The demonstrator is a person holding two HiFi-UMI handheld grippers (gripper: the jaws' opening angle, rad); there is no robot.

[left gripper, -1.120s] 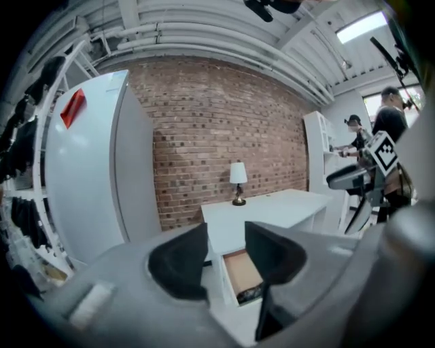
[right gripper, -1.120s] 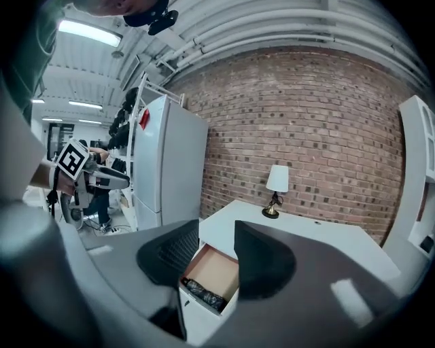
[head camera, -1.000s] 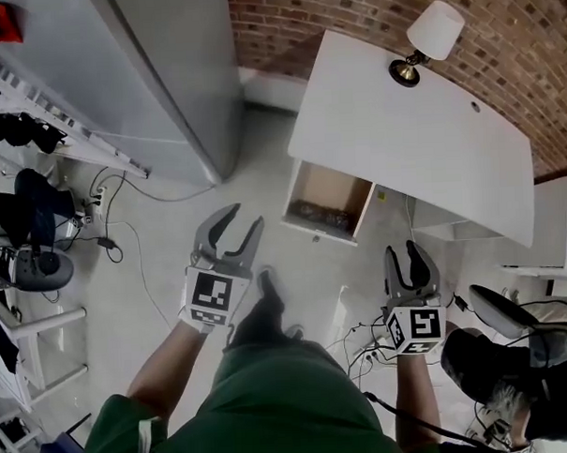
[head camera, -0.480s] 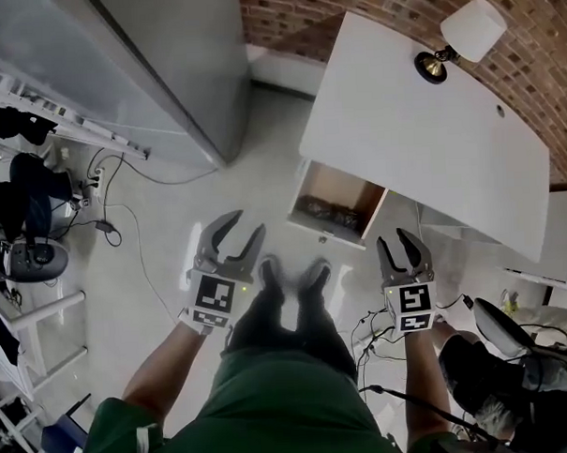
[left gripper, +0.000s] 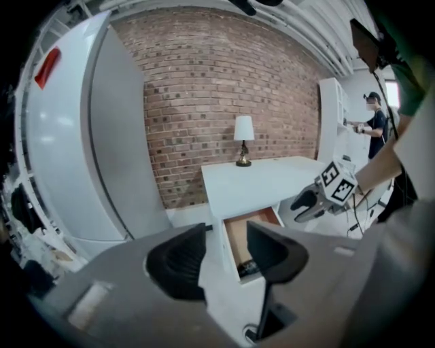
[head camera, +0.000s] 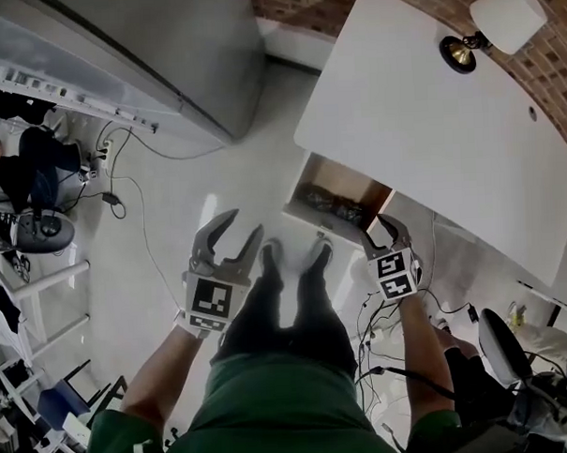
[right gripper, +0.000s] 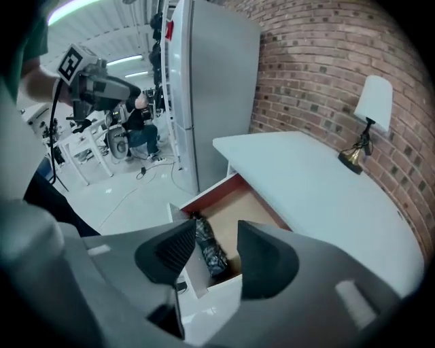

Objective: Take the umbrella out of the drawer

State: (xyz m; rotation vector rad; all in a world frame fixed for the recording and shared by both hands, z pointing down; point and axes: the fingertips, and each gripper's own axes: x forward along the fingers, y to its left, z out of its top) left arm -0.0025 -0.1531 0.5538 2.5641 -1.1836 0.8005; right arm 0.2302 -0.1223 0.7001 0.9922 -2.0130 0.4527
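A white desk [head camera: 449, 139] is set against a brick wall [head camera: 292, 0], and a lamp [head camera: 500, 24] with a white shade is stood at its far edge. A tall grey cabinet [head camera: 163, 48] is placed to the left of the desk. The floor [head camera: 215, 167] is pale and glossy, and cables [head camera: 138, 227] are strewn over it near the cabinet. At the room's left side a seated person [head camera: 28, 176] is seen among chairs.

The drawer [head camera: 343, 183] under the desk is pulled out, with its wooden bottom exposed. The umbrella [right gripper: 209, 250], folded, dark and patterned, is laid inside along the drawer's front, and it is touched by neither gripper.

The left gripper [head camera: 244, 224] is held out over the floor, left of the drawer and well apart from it, and is pointed forward and somewhat down. Its jaws are spread wide and have just been opening; nothing is between them.

The right gripper [head camera: 382, 233] is held just over the drawer's front right corner and is pointed steeply down. Its jaws are parted and have just been opening; nothing is gripped, and the umbrella is seen below through the gap.
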